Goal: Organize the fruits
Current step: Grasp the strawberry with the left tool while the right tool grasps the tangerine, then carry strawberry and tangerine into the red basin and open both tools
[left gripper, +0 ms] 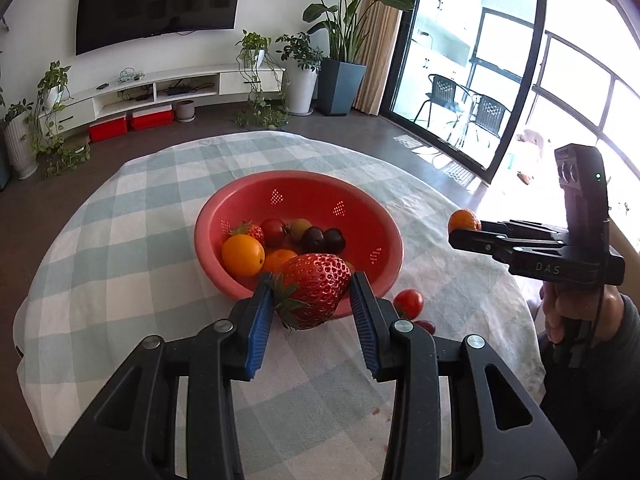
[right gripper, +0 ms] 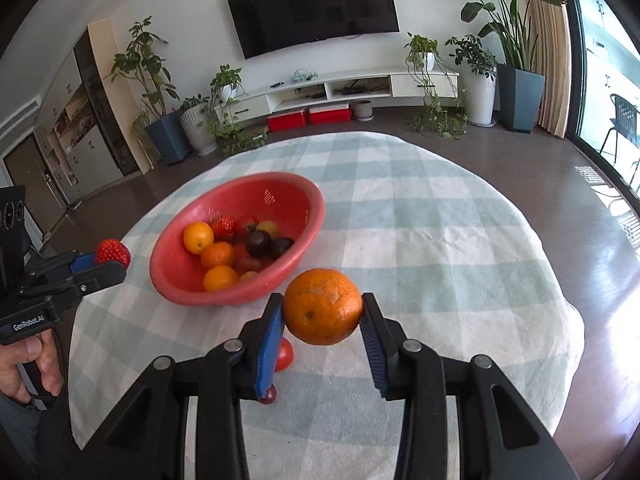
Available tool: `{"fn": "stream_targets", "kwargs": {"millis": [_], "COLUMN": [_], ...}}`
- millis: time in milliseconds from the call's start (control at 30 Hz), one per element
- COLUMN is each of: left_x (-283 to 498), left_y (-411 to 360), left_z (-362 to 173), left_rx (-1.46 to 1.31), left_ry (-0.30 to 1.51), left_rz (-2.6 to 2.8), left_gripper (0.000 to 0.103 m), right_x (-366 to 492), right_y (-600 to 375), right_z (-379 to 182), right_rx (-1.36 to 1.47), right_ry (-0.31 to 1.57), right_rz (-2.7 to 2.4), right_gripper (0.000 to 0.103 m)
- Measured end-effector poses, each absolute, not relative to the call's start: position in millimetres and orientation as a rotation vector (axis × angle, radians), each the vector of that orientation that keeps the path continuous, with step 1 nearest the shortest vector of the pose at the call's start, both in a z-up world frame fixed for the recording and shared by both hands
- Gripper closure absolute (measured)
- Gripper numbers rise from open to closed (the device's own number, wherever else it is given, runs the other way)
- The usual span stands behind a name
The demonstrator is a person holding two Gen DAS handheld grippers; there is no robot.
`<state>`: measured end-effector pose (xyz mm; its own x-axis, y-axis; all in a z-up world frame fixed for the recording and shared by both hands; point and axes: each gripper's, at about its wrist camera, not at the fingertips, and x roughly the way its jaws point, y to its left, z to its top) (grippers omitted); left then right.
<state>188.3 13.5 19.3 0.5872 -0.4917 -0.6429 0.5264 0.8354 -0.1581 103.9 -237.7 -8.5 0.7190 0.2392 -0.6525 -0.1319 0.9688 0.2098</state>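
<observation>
A red colander bowl (left gripper: pixel 372 216) (right gripper: pixel 308 204) on the checked tablecloth holds several fruits: oranges, a strawberry, tomatoes and dark plums. My left gripper (left gripper: pixel 312 294) is shut on a big strawberry (left gripper: pixel 316 290) and holds it above the bowl's near rim; it also shows in the right wrist view (right gripper: pixel 113 252). My right gripper (right gripper: pixel 323 314) is shut on a mandarin orange (right gripper: pixel 323 306), held above the cloth right of the bowl; it shows in the left wrist view (left gripper: pixel 464 221). A red tomato (left gripper: pixel 408 303) (right gripper: pixel 285 354) and a small dark red fruit (left gripper: pixel 425 326) (right gripper: pixel 267 394) lie on the cloth near the bowl.
The round table (left gripper: pixel 120 240) (right gripper: pixel 440 220) has a blue-white checked cloth. A small red stain (left gripper: pixel 376 411) marks the cloth near me. Behind are a TV, a low white cabinet, potted plants and glass balcony doors.
</observation>
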Motion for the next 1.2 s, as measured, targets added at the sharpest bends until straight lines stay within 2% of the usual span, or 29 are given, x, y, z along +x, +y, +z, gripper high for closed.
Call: {"fn": "stream_targets", "kwargs": {"millis": [200, 467, 700, 1200], "left_x": [223.1, 256.8, 263.7, 262.7], "left_y": [-4.3, -24.5, -24.7, -36.3], "left_z": [20.4, -5.4, -26.3, -35.5], "left_rx": [0.087, 0.186, 0.194, 0.245], "left_ry": [0.731, 0.759, 0.769, 0.752], "left_rz": [-0.562, -0.526, -0.532, -0.541], "left_gripper": [0.067, 0.067, 0.067, 0.066], "right_x": [148.6, 201.5, 205.6, 200.6], "right_y": [-204.8, -162.0, -160.3, -151.3], "right_z": [14.4, -11.1, -38.3, -46.2], "right_rx": [0.053, -0.086, -0.124, -0.176], "right_ry": [0.739, 0.816, 0.858, 0.837], "right_rz": [0.272, 0.297, 0.283, 0.280], "right_gripper": [0.062, 0.062, 0.062, 0.062]}}
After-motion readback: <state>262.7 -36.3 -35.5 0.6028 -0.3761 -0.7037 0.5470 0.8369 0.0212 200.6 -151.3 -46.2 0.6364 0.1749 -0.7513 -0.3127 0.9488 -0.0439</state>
